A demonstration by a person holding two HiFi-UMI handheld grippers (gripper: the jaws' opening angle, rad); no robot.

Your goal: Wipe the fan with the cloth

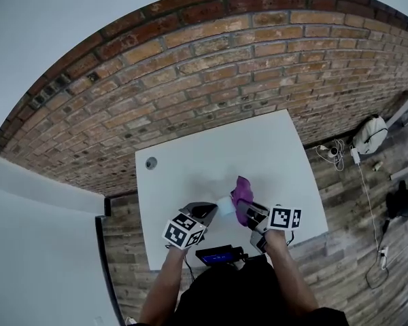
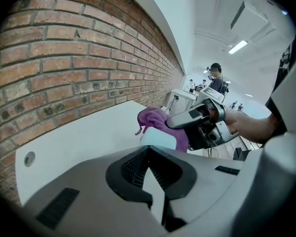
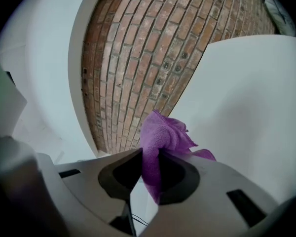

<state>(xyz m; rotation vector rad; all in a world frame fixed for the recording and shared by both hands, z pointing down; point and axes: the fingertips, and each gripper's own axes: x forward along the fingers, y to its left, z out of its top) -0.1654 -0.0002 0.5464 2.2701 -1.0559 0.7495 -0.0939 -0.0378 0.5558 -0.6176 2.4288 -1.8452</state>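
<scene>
My right gripper (image 3: 150, 158) is pinching the purple cloth (image 3: 164, 136), which drapes over the small white fan (image 2: 159, 141) on the table (image 1: 190, 165). My left gripper (image 2: 149, 156) is pressed together just beside the fan. The fan sits between the two grippers, and I judge the right one nearer

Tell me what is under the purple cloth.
A white object, likely the fan, shows beneath the purple cloth held by the right gripper. The cloth covers its top, so its shape is unclear.
</scene>
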